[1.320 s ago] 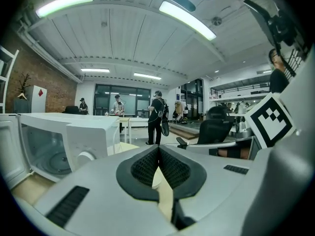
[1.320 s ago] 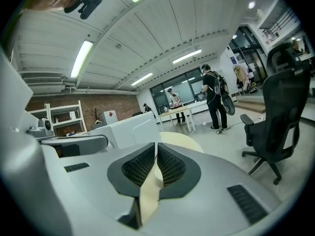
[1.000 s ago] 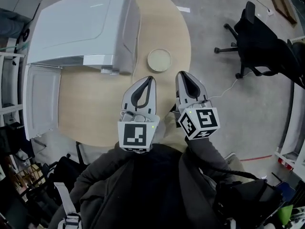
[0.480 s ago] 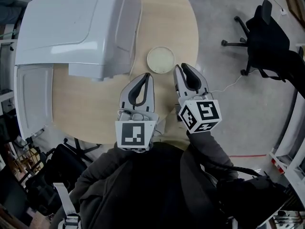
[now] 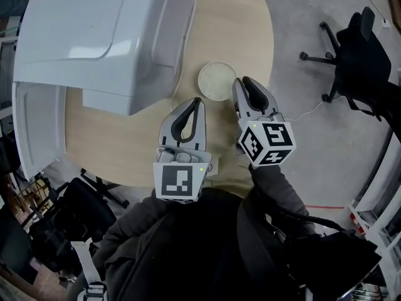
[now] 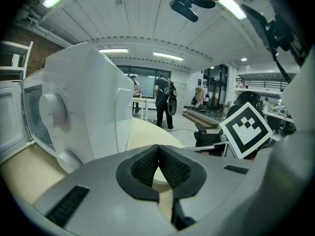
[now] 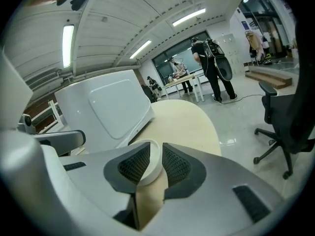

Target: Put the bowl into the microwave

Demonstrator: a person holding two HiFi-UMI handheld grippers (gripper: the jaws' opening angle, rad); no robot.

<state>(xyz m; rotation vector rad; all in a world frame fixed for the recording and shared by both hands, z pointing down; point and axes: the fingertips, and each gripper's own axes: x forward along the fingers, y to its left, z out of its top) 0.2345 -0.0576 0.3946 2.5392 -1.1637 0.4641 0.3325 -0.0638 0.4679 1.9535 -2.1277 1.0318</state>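
My right fingers (image 7: 175,167) have just been opening and stand apart astride the rim of the shallow round cream bowl (image 5: 217,80), toward the pale wooden desk's (image 5: 241,24) right edge. My left fingers (image 6: 141,169) are closed and empty.

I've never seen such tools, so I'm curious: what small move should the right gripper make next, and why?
Probably close on the rim of the bowl. The right gripper has just been opening its jaws; they stand apart with that rim between them, not gripped yet, and the microwave has its door open.
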